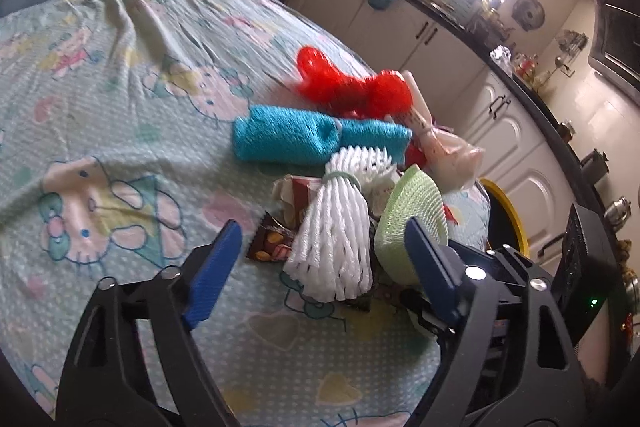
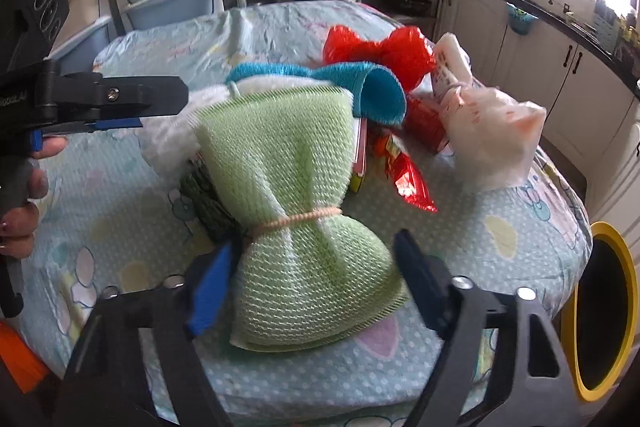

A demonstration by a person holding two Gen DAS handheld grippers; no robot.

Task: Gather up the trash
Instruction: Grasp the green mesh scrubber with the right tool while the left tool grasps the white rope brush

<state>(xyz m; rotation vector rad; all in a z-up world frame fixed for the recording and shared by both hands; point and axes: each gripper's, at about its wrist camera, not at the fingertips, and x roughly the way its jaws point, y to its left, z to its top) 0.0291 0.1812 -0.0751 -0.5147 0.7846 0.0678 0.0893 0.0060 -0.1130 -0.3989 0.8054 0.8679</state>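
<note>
A heap of trash lies on a table under a pale blue cartoon-print cloth (image 1: 120, 131). My left gripper (image 1: 323, 227) is open around a white foam net bundle (image 1: 332, 239), its blue pads clear of the net's sides. My right gripper (image 2: 314, 247) is open around a green foam net (image 2: 288, 195) tied at the waist with a rubber band; its pads stand close beside the net without squeezing it. That green net (image 1: 412, 203) also sits by my left gripper's right finger. Behind lie a blue net (image 1: 288, 139), a red net (image 1: 352, 83) and a white plastic bag (image 2: 492, 131).
A yellow-rimmed bin (image 2: 600, 307) stands below the table's right edge. A red foil wrapper (image 2: 408, 179) and a brown snack wrapper (image 1: 272, 243) lie in the heap. A hand (image 2: 24, 187) holds the left gripper at the left. Drawers, cabinets and a counter ring the table.
</note>
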